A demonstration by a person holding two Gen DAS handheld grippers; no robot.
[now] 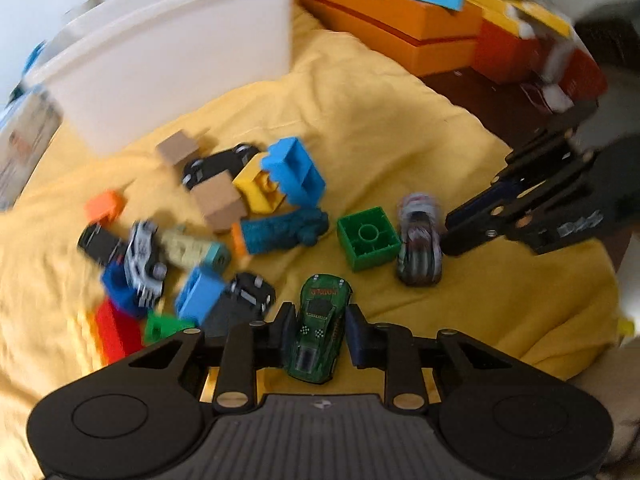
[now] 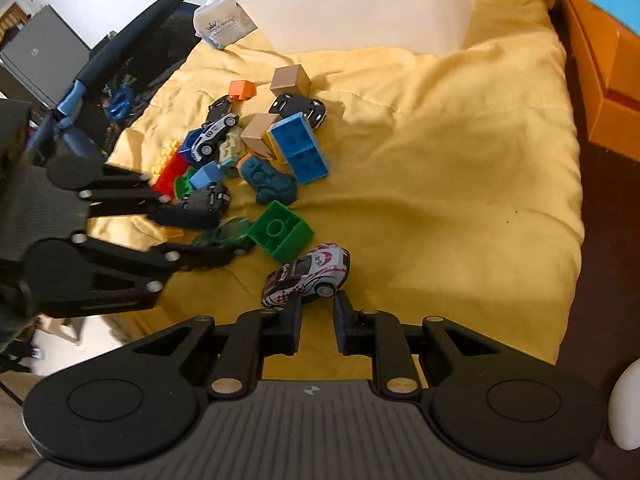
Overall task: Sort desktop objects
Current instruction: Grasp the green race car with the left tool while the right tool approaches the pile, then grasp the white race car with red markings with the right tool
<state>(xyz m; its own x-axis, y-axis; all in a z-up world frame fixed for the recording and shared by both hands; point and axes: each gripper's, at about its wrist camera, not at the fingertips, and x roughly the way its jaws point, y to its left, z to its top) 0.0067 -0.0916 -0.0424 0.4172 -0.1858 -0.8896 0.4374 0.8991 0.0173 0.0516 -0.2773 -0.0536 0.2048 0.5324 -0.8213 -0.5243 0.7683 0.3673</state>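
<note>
Showing clearly in left wrist view: left hand-held gripper (image 1: 318,332) is closing on green toy car (image 1: 320,332) on yellow cloth (image 1: 380,128). Right wrist view is blurring that car; right hand-held gripper (image 2: 318,308), nearly closed, is sitting at white racing car (image 2: 308,274), grip unclear.

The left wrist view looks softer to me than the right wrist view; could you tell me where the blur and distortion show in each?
Left wrist view: motion smear on the white bin and toy pile, while the green car stays fairly sharp. Right wrist view: crisper overall, white race car readable, left gripper slightly blurred. Both: fisheye bending at the edges.
</note>
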